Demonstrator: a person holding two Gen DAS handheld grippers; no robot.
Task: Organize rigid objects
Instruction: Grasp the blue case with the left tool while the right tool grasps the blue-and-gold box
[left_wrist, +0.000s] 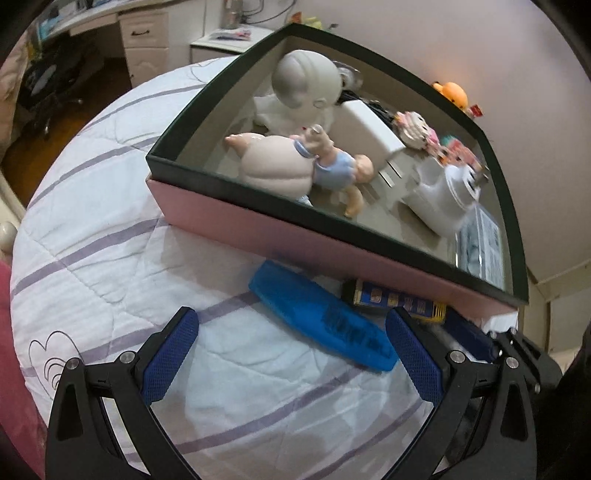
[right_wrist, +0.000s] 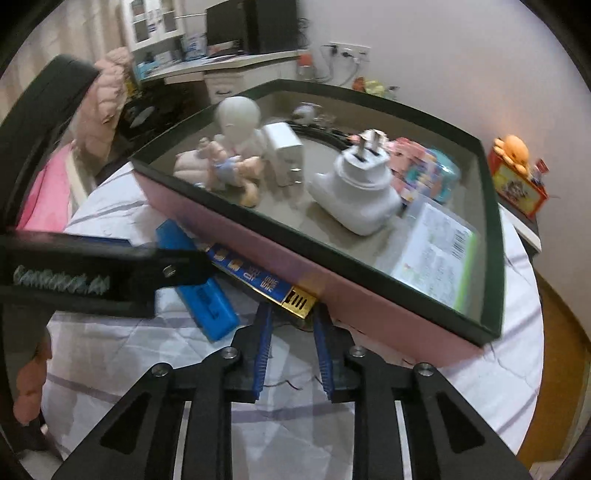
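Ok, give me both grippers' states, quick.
Left gripper: open, holding nothing.
Right gripper: nearly closed around the blue and gold box's end; grip cannot be told.

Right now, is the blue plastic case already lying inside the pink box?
No, the blue plastic case lies on the striped quilt outside the pink box, beside its front wall.
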